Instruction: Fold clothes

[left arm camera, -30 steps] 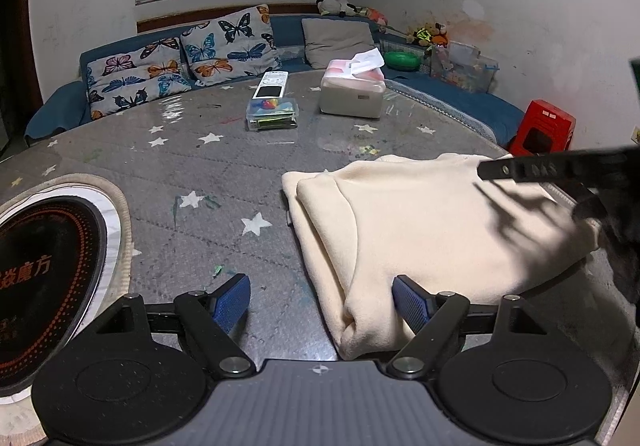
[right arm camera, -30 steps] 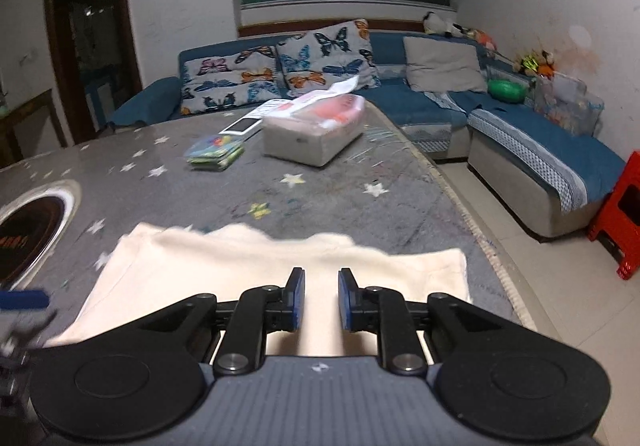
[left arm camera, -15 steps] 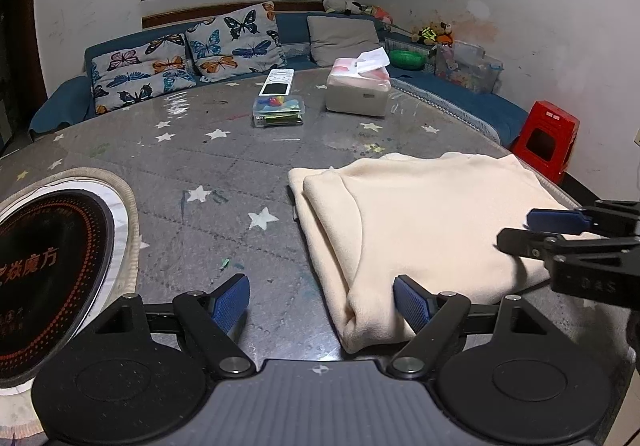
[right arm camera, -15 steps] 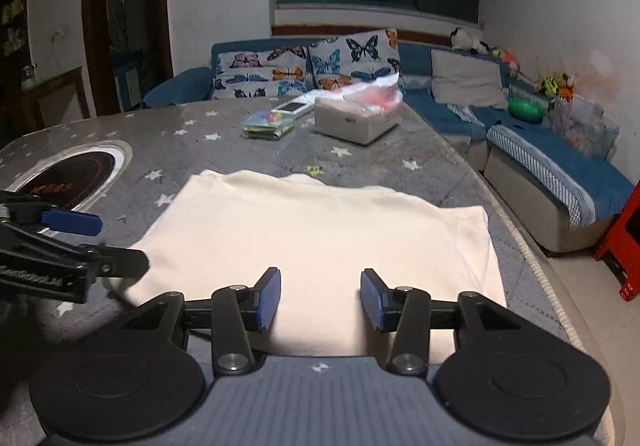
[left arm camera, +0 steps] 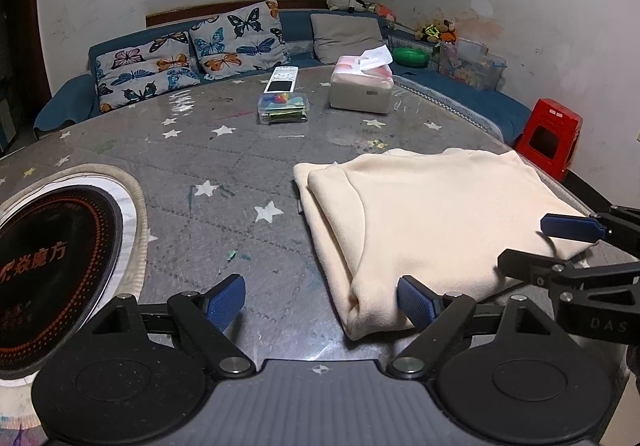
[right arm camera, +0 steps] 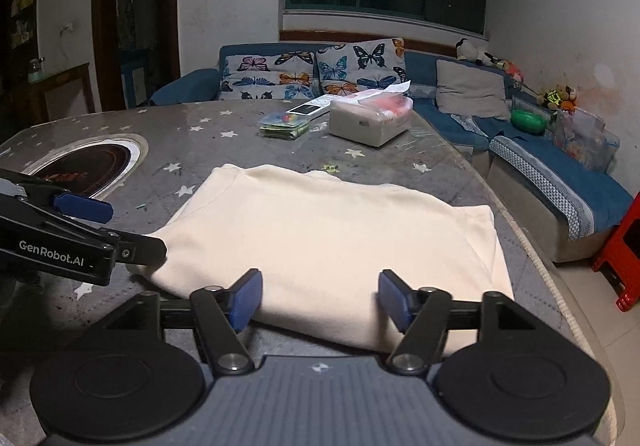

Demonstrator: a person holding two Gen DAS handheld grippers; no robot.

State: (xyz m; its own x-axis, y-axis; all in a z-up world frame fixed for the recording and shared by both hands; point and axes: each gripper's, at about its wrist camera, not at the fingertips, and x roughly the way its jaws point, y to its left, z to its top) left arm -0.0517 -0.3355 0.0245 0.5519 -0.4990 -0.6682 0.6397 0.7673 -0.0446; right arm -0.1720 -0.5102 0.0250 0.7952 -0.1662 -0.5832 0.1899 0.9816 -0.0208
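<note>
1. The round grey table (left arm camera: 224, 182), a glossy quilted surface printed with white stars, fills both views; its sheen reflects the ceiling light, and a dark circular inset hob (left arm camera: 48, 266) with orange lettering sits flush in it on the left side

2. The cream fleece garment (left arm camera: 432, 222) lies flat near the table's right edge, close to the person; it looks soft and thick, folded into a neat rectangle with a doubled layer showing along its left edge, so I judge the folding largely done, with perhaps one more fold or a final smoothing left

3. The beige rectangular tissue box (left arm camera: 360, 88) with a pink top and a white tissue standing out of it sits at the far side, well apart from the garment

4. The small clear plastic box (left arm camera: 283, 109) of colourful bits rests just beside the tissue box, with a white remote control (left arm camera: 282, 80) lying behind it

5. The left gripper (left arm camera: 320, 300), black with blue ribbed pads, hovers with its jaws spread wide, straddling the garment's near left corner and holding nothing

6. The right gripper (right arm camera: 320, 296) likewise has its jaws wide apart, empty, poised over the garment's near edge; whether its pads touch the cloth I cannot tell
</note>
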